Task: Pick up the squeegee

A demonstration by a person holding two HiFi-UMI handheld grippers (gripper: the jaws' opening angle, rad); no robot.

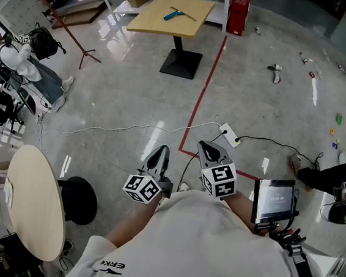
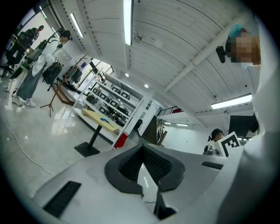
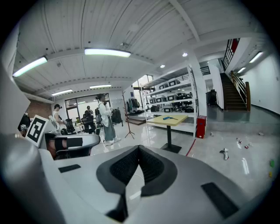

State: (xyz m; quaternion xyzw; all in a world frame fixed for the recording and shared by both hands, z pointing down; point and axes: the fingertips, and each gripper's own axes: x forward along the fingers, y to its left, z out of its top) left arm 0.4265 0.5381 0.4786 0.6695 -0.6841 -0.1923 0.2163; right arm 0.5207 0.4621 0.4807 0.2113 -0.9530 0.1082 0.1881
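The squeegee (image 1: 174,14) has a blue handle and lies on a yellow square table (image 1: 192,11) far across the room. It also shows small in the left gripper view, squeegee (image 2: 104,119), and in the right gripper view, squeegee (image 3: 167,117). Both grippers are held close to my chest, well short of that table. My left gripper (image 1: 160,152) points level with its jaws together and nothing between them; up close, the left gripper (image 2: 142,146) shows its pads meeting. My right gripper (image 1: 207,147) tilts slightly down, and the right gripper (image 3: 139,147) is shut and empty.
A red tape line (image 1: 203,89) runs over the glossy floor toward a red box (image 1: 238,14). A white cable and power strip (image 1: 229,134) lie just ahead. A round wooden table (image 1: 34,203) stands at my left, a person (image 1: 21,63) farther left. Small objects (image 1: 275,72) litter the right floor.
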